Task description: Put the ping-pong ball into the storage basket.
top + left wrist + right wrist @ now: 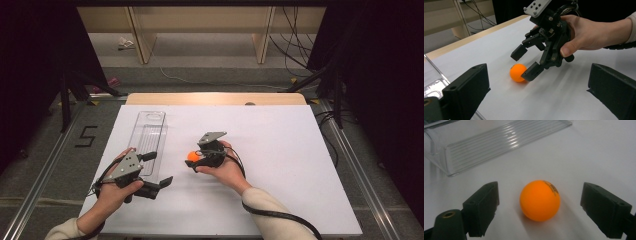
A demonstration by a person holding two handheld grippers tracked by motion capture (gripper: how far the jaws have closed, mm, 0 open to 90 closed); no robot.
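A person sits at a white table [280, 200] holding a claw in each hand. An orange ping-pong ball [192, 156] rests on the table near its middle, just right of a long clear plastic tray [150, 131] that lies lengthwise toward the far edge. The right claw [196, 159] is lowered over the ball with its jaws spread, one on either side. In the right gripper view the ball [540, 200] sits centred in the gap with white table visible on both sides, so nothing pinches it yet; the placement looks meant to line up a clean squeeze. In the left gripper view one jaw tip seems to be right at the ball [518, 72], though contact cannot be confirmed. The left claw [159, 170] hovers nearer the person beside the tray's near end, jaws spread and holding nothing, apparently waiting. The tray appears empty and probably is where the ball belongs.
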